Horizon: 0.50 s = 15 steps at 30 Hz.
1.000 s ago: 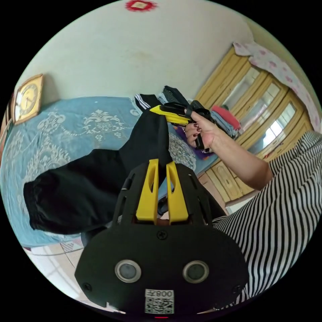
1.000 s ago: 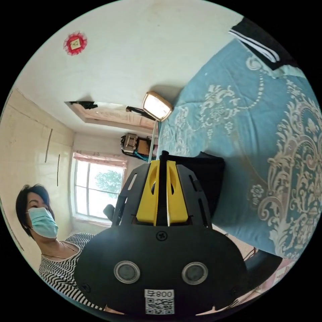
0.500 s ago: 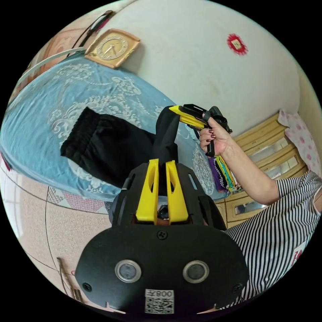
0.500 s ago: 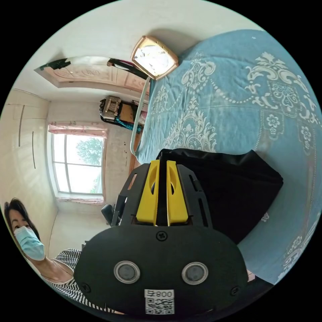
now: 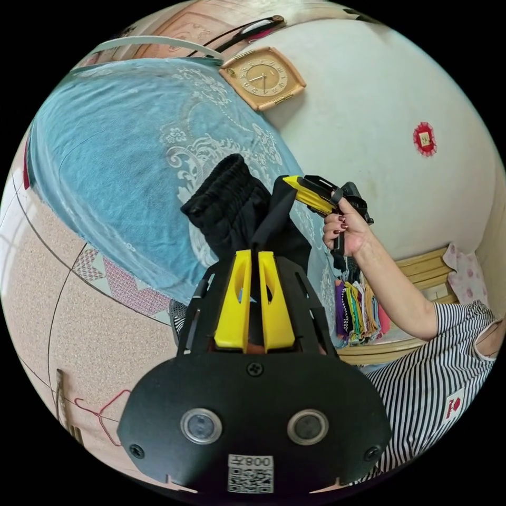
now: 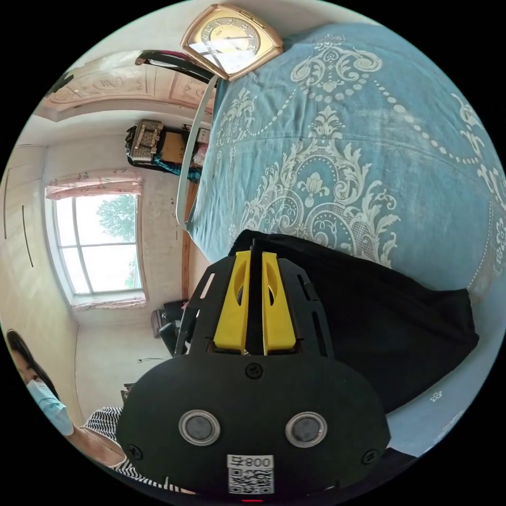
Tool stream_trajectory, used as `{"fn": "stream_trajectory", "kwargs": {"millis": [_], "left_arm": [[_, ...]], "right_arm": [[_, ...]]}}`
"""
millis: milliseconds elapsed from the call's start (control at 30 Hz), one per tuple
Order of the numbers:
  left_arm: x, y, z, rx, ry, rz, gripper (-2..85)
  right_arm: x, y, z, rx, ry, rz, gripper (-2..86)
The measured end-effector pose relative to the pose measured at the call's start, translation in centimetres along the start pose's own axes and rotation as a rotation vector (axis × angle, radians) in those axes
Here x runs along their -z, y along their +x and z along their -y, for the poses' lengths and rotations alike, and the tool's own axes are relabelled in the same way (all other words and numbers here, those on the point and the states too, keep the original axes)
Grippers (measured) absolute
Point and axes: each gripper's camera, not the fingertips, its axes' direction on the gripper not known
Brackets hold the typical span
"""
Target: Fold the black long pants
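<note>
To land this fold cleanly, both held corners should travel level and together so the black pants [image 5: 237, 211] settle flat on the blue bedspread [image 5: 116, 158] without bunching. The left gripper [image 5: 252, 253] has its jaws pinched narrow on a fold of pants fabric. Beyond it, the right gripper [image 5: 291, 183] clamps another edge, the garment's bulk draped over the bed's near side.

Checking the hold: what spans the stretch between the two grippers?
In the left gripper view, a taut band of the black pants runs from the left gripper to the right gripper.
</note>
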Motion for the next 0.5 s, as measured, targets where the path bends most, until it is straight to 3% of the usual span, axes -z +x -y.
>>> {"fn": "stream_trajectory", "kwargs": {"millis": [300, 500], "left_arm": [[0.8, -5.4, -4.3, 0.078, 0.061, -0.025, 1.8], [2.4, -2.7, -7.9, -0.003, 0.129, 0.099, 0.4]], "right_arm": [[-1.9, -5.1, 3.2, 0.042, -0.038, 0.003, 5.2], [1.3, -8.6, 1.3, 0.152, 0.056, 0.073, 1.5]]}}
